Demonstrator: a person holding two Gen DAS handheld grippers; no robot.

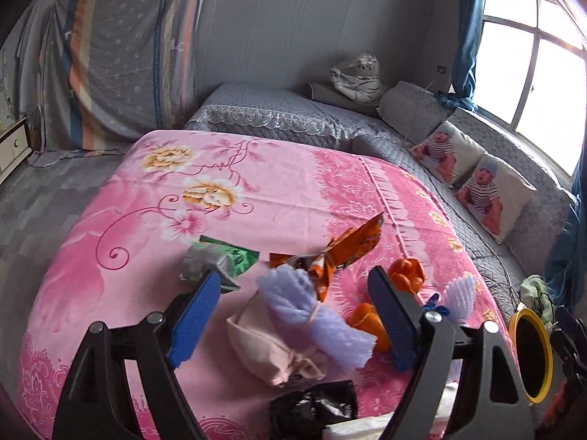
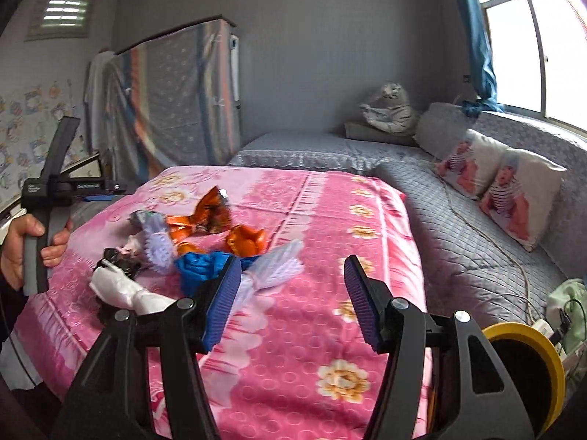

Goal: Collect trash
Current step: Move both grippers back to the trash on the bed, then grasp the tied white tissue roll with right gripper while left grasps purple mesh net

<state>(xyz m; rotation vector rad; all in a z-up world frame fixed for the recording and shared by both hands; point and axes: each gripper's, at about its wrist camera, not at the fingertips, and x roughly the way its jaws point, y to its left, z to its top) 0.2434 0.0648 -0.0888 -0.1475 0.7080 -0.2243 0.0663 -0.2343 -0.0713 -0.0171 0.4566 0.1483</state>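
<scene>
Trash lies in a heap on the pink flowered blanket (image 1: 256, 190). My left gripper (image 1: 295, 278) is open above it; a lilac foam net (image 1: 312, 315) and a pale cloth pouch (image 1: 264, 344) lie between its fingers, untouched by the pads. Around them are an orange wrapper (image 1: 348, 249), a green packet (image 1: 231, 256), orange peel (image 1: 407, 275) and a black bag (image 1: 315, 407). My right gripper (image 2: 292, 262) is open with only blanket between its fingers. Beside its left finger lie blue crumpled plastic (image 2: 198, 267) and a second foam net (image 2: 279, 267).
A yellow-rimmed bin (image 2: 524, 359) stands at the blanket's right edge, also visible as the bin (image 1: 532, 355) in the left wrist view. A hand (image 2: 22, 245) holds the left gripper's handle. A grey quilted sofa (image 2: 458, 242) with printed pillows (image 2: 513, 198) runs along the right, with a cable across it.
</scene>
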